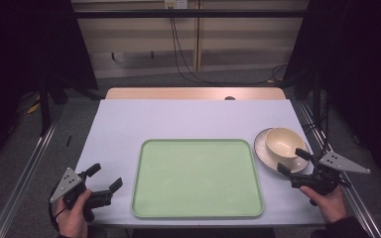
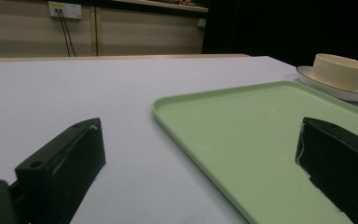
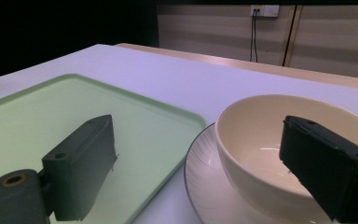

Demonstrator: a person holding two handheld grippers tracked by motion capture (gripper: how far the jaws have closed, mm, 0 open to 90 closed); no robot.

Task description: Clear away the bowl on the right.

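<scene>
The left gripper (image 1: 104,179) is at the table's near left corner, jaws wide apart. The right gripper (image 1: 292,161) is at the near right edge, jaws also apart.

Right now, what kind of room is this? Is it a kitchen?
Probably not a kitchen; it looks like a lab or recording setup. A covered table stands inside a metal frame, black curtains hang at the sides, and cables run to a wall socket.

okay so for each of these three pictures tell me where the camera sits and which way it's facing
High view: above the person's side, looking forward and down at the tray; both hands and tools show.
Left gripper view: on the left tool, low, facing across the tray toward the bowl; its open jaws show.
Right gripper view: on the right tool, facing the bowl on its plate; open jaws show.
All three share tray and bowl.
</scene>
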